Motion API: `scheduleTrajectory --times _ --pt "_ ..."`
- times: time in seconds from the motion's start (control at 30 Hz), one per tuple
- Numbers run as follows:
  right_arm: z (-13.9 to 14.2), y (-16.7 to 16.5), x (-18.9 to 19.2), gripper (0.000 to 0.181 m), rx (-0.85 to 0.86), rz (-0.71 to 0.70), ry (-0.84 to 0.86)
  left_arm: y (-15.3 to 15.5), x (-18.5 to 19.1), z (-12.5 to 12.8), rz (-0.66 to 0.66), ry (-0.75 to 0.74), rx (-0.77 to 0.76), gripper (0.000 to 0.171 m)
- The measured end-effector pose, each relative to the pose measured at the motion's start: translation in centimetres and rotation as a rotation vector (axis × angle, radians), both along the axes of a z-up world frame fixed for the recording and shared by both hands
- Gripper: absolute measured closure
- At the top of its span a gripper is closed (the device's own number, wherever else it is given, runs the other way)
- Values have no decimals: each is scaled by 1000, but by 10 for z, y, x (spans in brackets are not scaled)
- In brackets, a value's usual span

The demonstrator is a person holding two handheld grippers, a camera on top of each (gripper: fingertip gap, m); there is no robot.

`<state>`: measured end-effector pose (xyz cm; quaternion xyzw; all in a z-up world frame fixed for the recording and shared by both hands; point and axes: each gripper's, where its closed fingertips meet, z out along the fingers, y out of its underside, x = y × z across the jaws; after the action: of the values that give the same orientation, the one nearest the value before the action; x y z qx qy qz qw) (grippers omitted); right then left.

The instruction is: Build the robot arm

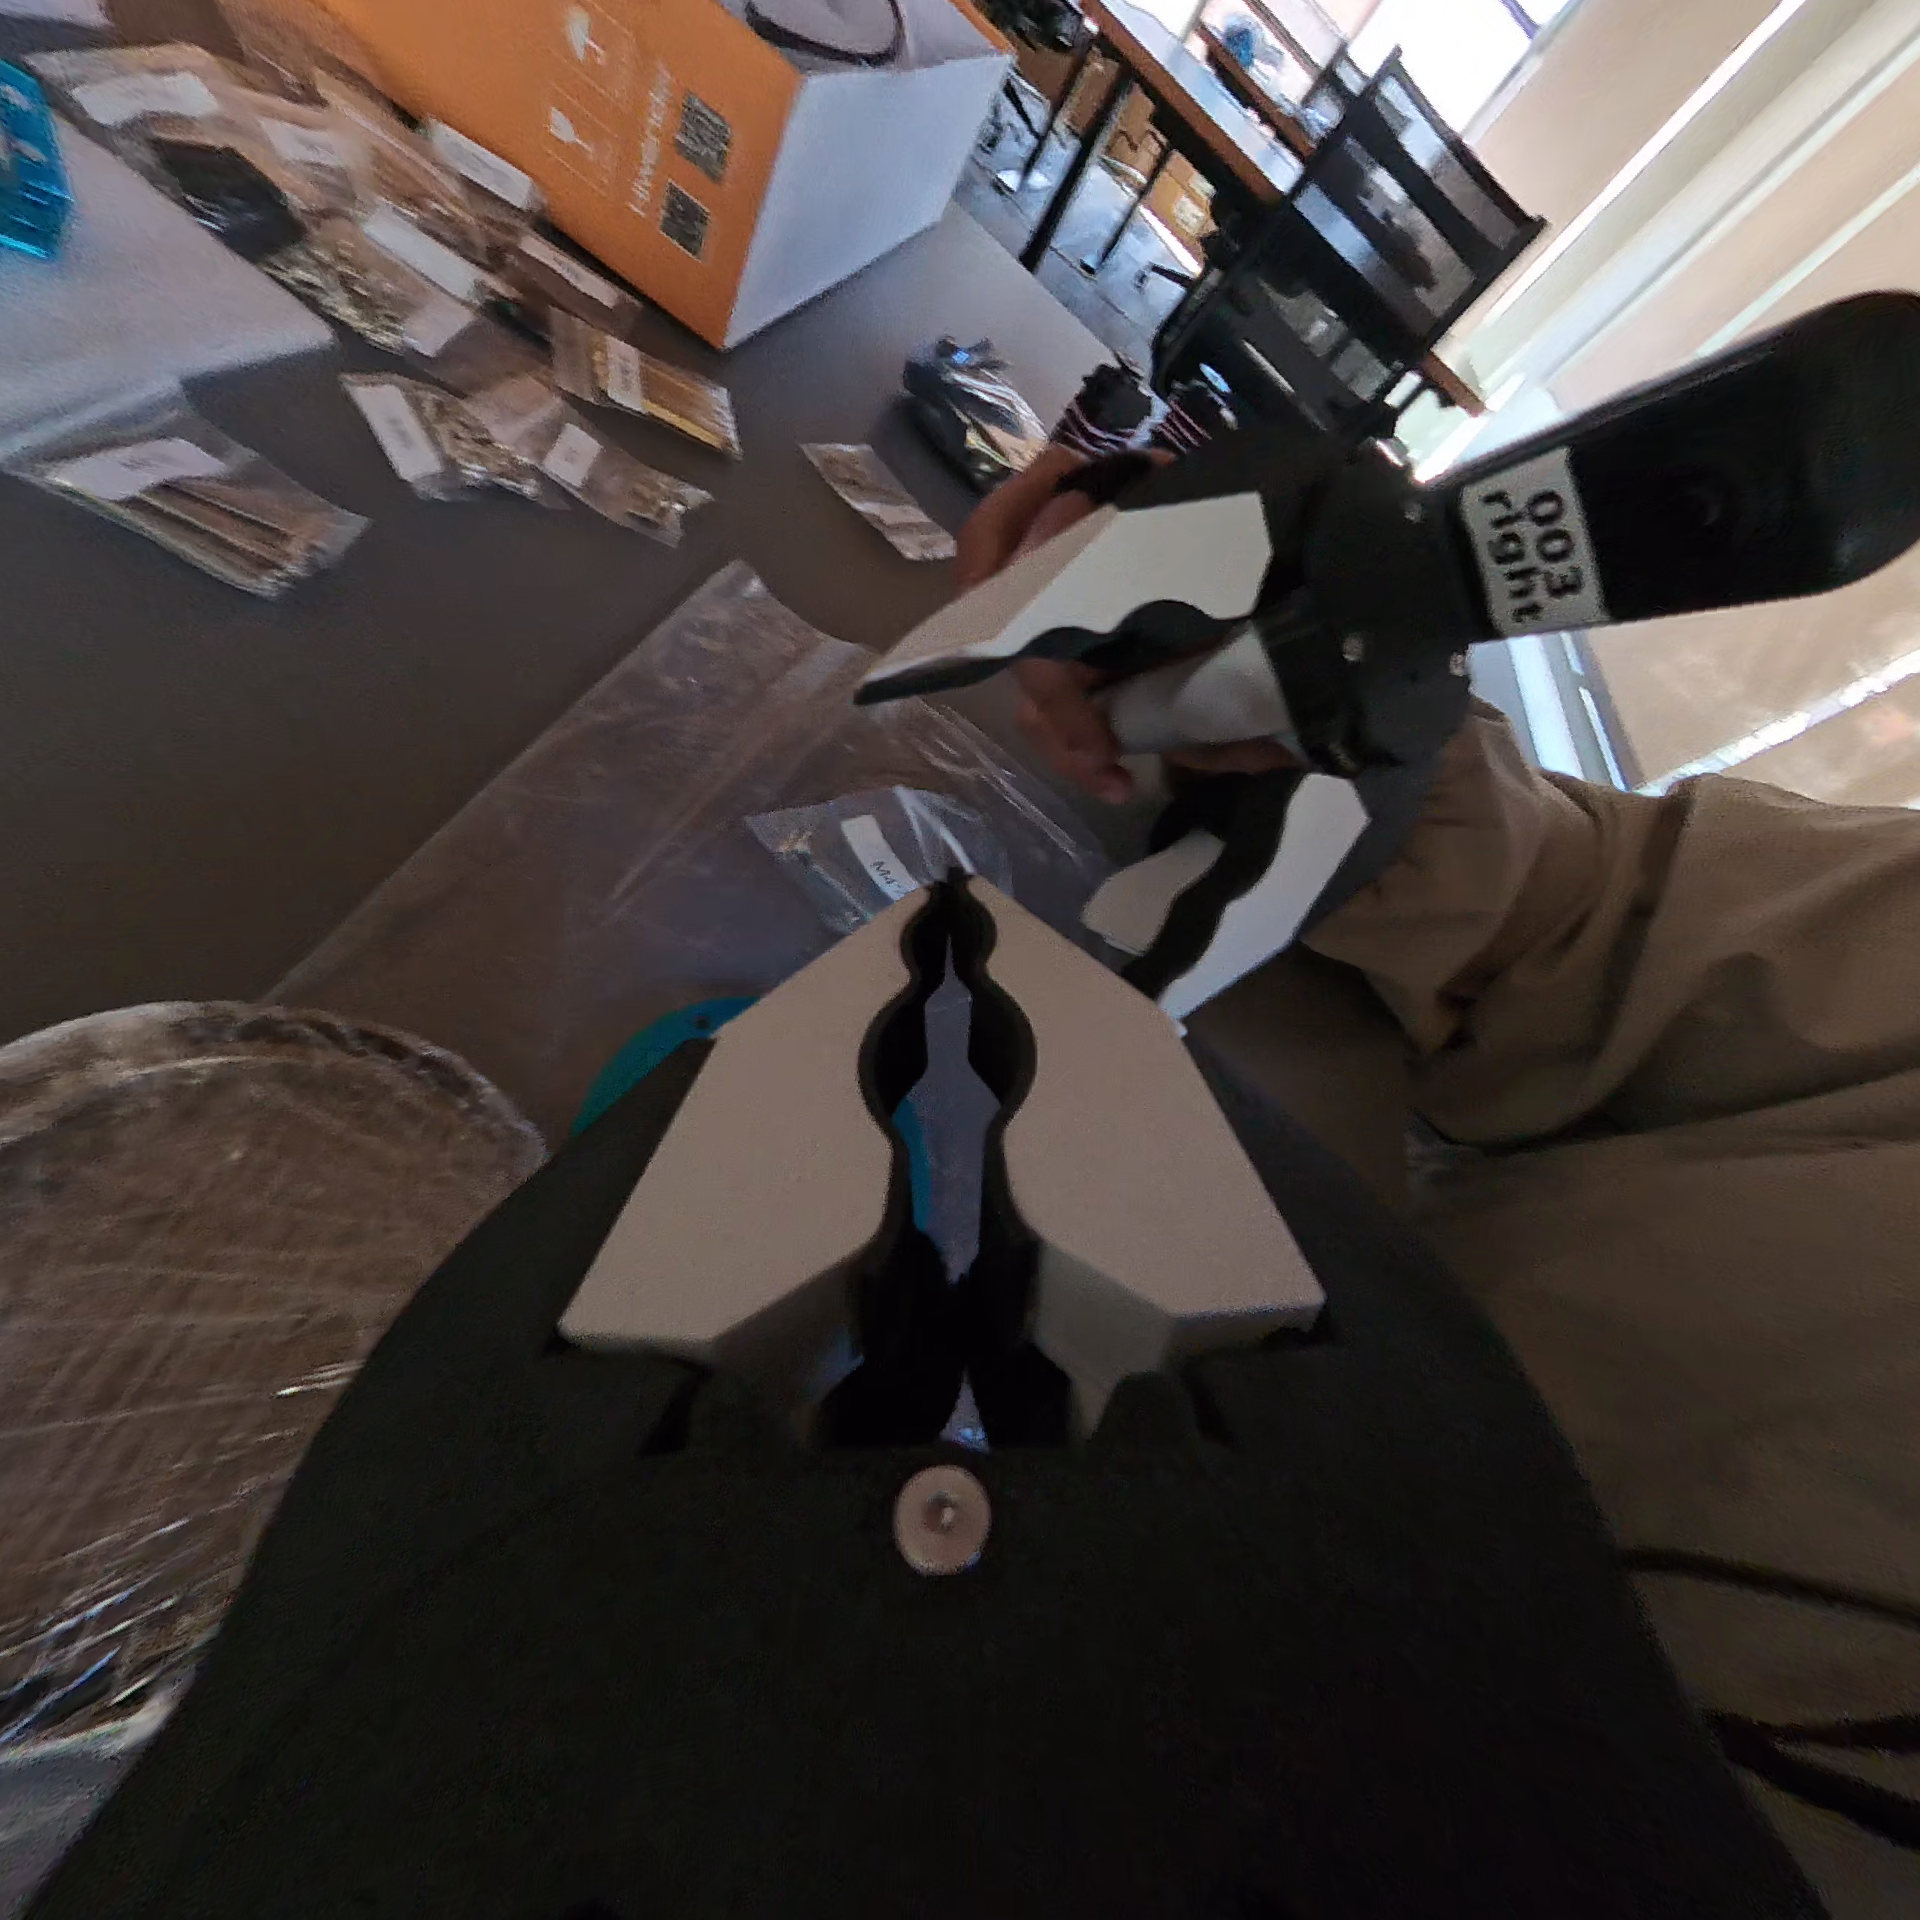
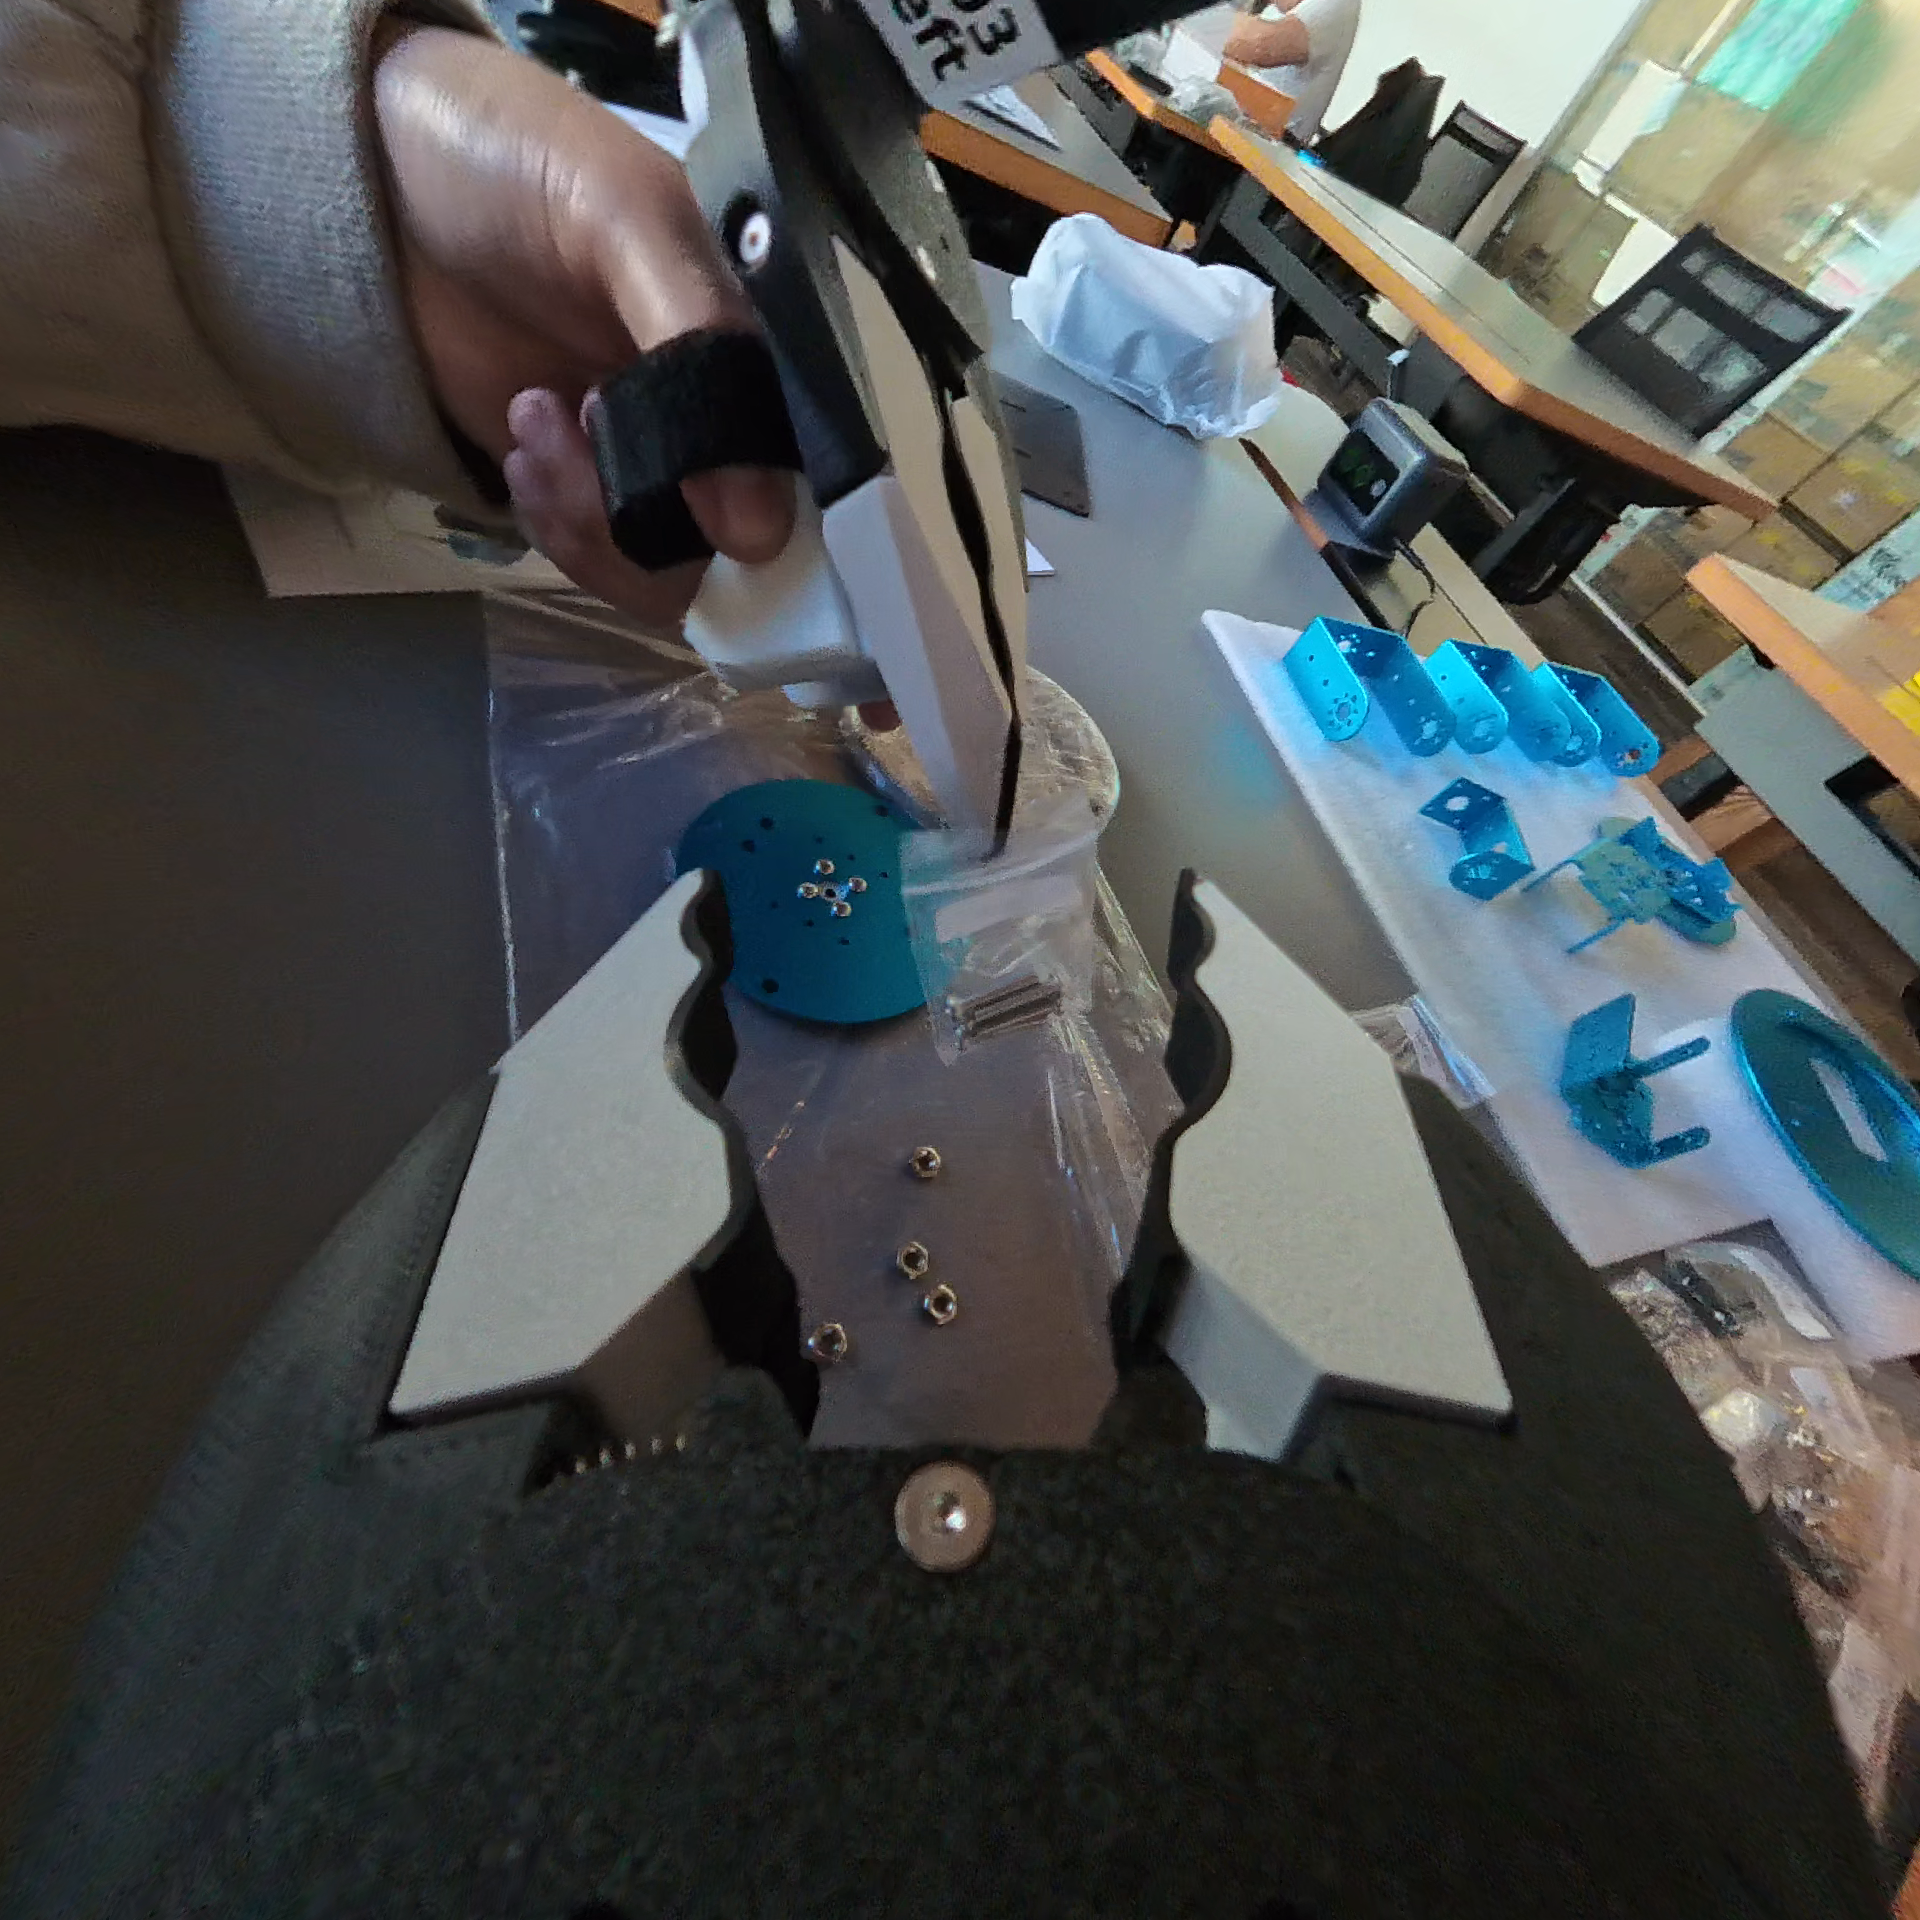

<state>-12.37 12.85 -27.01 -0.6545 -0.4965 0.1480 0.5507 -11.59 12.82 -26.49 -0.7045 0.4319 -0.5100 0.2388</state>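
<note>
Currently: left gripper [image 2: 987,821] clenched on small clear bag [image 2: 987,935] of screws, limp, slippery, light, pinched at its top edge; right gripper [image 2: 945,1039] released, just below it.

My left gripper [image 1: 954,894] and right gripper [image 2: 940,914] both have light grey fingers with wavy black inner edges on black bodies; my sleeve [image 1: 1621,997] is beige. The round plate [image 2: 805,904] is teal dotted with small holes, the bag [image 2: 987,935] pinched by my left gripper is clear plastic with silver screws [image 2: 1003,1006] inside, and the loose nuts [image 2: 914,1259] are brassy. Brackets [image 2: 1455,696] are bright blue on white foam [image 2: 1382,831], the table [image 1: 156,748] is dark grey, and the box [image 1: 582,125] is orange with a white side.
</note>
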Motion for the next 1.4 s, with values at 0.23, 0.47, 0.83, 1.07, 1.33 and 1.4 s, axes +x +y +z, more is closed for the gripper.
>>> scheduleTrajectory --times 0.23,0.47,0.83,1.07,1.33,1.4 --pt "5 -5 -4 117 30 80 30 -22 1 5 -117 -3 -9 171" --pt "8 -18 -6 141 70 134 37 -30 -1 9 -160 -19 -29 171" --pt "1 -14 -2 150 73 93 -22 -23 -5 -1 -156 76 164 171" --pt "46 -27 20 124 -442 257 494 -46 -11 43 -314 -43 319 171" --pt "72 -56 16 147 -905 698 803 -80 -3 91 -505 -191 431 171" --pt "78 -65 20 167 -880 743 793 -76 3 90 -481 -174 449 171"
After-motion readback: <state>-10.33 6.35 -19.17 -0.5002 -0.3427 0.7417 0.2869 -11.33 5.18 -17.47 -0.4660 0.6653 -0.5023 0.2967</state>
